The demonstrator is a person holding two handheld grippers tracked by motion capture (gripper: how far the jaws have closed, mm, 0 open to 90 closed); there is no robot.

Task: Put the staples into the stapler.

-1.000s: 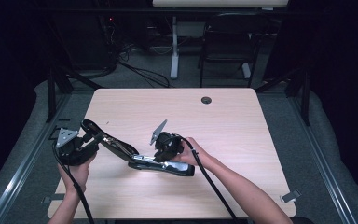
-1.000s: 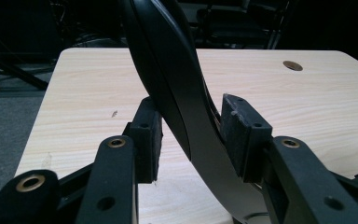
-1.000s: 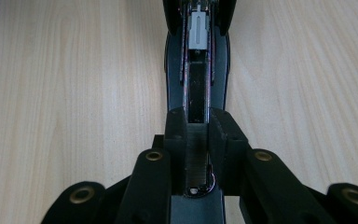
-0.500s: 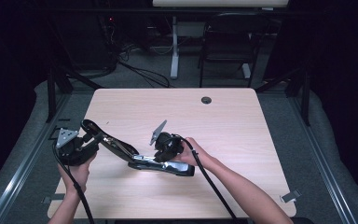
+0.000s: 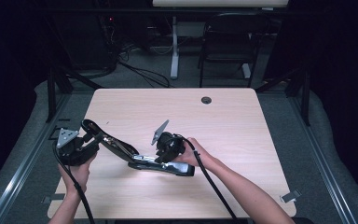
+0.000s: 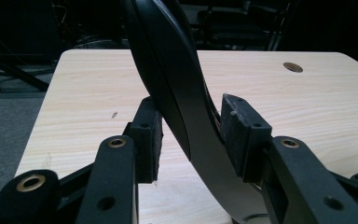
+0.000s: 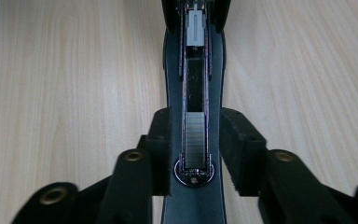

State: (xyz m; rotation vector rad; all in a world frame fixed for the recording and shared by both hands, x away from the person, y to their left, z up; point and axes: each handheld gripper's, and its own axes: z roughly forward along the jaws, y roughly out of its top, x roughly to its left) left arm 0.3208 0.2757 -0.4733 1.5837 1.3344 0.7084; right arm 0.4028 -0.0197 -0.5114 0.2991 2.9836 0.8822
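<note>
Dark room, cables and a chair frame on the floor behind; light wood table point(image 5: 242, 121) with 1 round grommet hole point(image 5: 206, 100) near the far edge, otherwise bare. The work is on a black stapler point(image 5: 140, 158) lying opened out near the table's front-left: base and staple channel flat on the wood, top arm point(image 6: 177, 93) swung up and back toward the left. Left gripper point(image 5: 91, 140) pinches that raised arm; in the left gripper view the right pad is hard against it, and the left pad looks like it is touching too, though the contact is half hidden. Right gripper point(image 7: 196, 140) straddles the channel point(image 7: 196, 88), which holds a strip of staples point(image 7: 196, 140) at the near end and a grey pusher point(image 7: 195, 28) at the far end. Its jaws have just been opening: the left pad sits right against the channel wall, the right pad shows a thin gap, so the base is between the pads but no longer squeezed. My read: this is loading or checking staples. To do it well, keep the left grip steady so the arm does not snap down, lift the right gripper straight off without dragging the base, and confirm the strip is seated flat in the channel before closing the arm slowly.
</note>
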